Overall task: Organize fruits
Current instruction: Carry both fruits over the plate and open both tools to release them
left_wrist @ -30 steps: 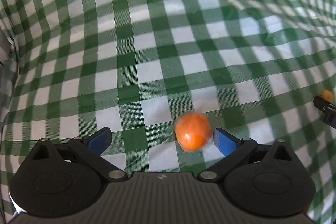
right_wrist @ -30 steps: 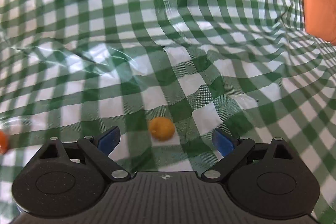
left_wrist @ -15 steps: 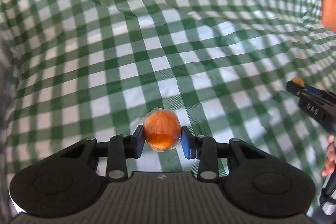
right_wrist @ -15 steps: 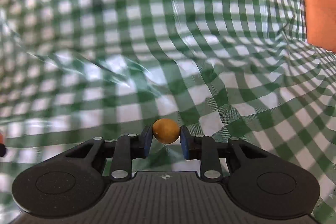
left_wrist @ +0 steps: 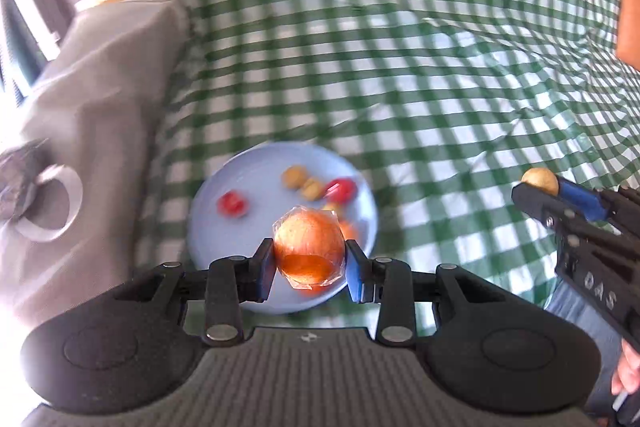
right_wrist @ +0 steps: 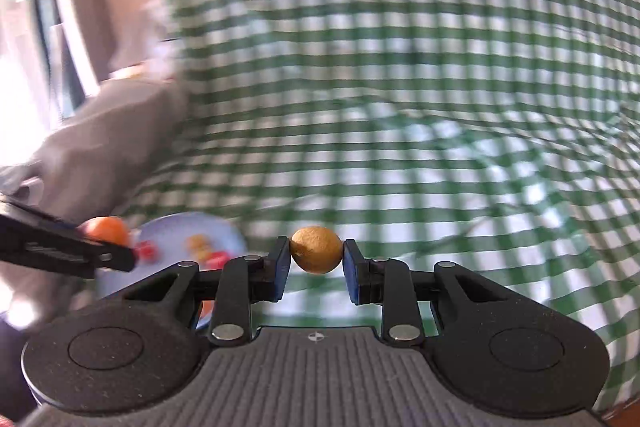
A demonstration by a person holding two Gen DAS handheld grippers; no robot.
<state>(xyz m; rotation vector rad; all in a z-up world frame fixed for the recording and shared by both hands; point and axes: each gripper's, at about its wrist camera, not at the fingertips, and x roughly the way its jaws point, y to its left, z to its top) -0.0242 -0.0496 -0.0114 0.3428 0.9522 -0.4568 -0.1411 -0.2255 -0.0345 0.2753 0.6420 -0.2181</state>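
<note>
Holding a wrapped orange (left_wrist: 309,251) clamped above the plate (left_wrist: 240,183), the left gripper (left_wrist: 310,267) is now lifted off the cloth (left_wrist: 440,67). The right gripper (right_wrist: 316,263) is pinching a yellow fruit (right_wrist: 316,254), raised beside the plate, which is newly coming into view.

A plate (left_wrist: 208,211) is set on the tablecloth (left_wrist: 440,75), with several small fruits (left_wrist: 304,183) lying in it. A wrapped fruit (left_wrist: 309,251) is held above its near rim, and draped fabric (left_wrist: 92,99) lies to its left.
</note>
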